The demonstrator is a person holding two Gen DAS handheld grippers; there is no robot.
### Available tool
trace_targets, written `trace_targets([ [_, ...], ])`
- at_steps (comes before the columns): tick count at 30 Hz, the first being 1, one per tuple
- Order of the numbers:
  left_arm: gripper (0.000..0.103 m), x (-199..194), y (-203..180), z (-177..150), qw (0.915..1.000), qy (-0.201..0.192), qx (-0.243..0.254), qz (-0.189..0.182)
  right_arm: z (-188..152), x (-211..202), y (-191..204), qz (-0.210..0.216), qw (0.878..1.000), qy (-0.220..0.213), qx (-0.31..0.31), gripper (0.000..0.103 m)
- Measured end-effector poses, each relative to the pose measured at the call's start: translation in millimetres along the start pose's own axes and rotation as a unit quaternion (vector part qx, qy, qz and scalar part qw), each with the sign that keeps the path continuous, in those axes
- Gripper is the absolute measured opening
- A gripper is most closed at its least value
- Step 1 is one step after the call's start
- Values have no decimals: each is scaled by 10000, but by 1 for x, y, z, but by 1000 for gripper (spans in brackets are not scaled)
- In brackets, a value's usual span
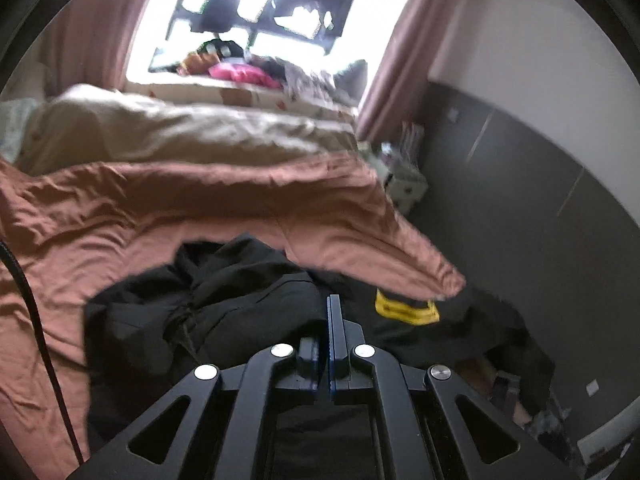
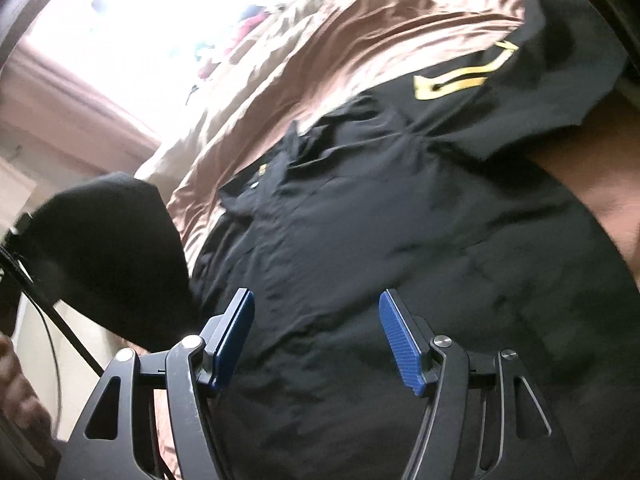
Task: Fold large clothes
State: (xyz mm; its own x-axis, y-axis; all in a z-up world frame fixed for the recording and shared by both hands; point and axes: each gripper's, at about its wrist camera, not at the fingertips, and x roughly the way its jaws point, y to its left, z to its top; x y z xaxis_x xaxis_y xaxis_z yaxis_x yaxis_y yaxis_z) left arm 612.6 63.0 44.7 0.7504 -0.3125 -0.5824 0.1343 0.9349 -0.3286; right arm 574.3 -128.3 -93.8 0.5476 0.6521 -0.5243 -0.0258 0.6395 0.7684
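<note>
A black garment [image 1: 208, 304] with a yellow print [image 1: 406, 310] lies crumpled on a rust-brown bedsheet [image 1: 120, 216]. My left gripper [image 1: 329, 308] is shut at the garment's edge. Black cloth lies over its left finger right up to the seam between the jaws, so it looks pinched. In the right wrist view the same garment [image 2: 400, 220] spreads wider, its yellow print [image 2: 452, 82] at the far end. My right gripper [image 2: 316, 296] hovers just over it, open. Its blue pads [image 2: 400, 344] stand well apart with nothing pressed between them.
A beige quilt [image 1: 180, 132] lies further up the bed, with piled clothes [image 1: 240, 72] at the bright window. Pink curtains [image 1: 404, 60] and a dark wall panel [image 1: 520, 208] close off the right. A black cable [image 1: 36, 320] hangs on the left. A dark rounded shape [image 2: 108, 248] sits left of the right gripper.
</note>
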Motion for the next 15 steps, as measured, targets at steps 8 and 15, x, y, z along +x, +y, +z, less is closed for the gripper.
trace_targets([
  [8, 75, 76, -10, -54, 9913, 1274, 22, -330, 14, -14, -21, -146, 9991, -126, 391, 63],
  [15, 75, 42, 41, -75, 9928, 1162, -254, 128, 12, -4, -11, -253, 9995, -85, 184, 63],
])
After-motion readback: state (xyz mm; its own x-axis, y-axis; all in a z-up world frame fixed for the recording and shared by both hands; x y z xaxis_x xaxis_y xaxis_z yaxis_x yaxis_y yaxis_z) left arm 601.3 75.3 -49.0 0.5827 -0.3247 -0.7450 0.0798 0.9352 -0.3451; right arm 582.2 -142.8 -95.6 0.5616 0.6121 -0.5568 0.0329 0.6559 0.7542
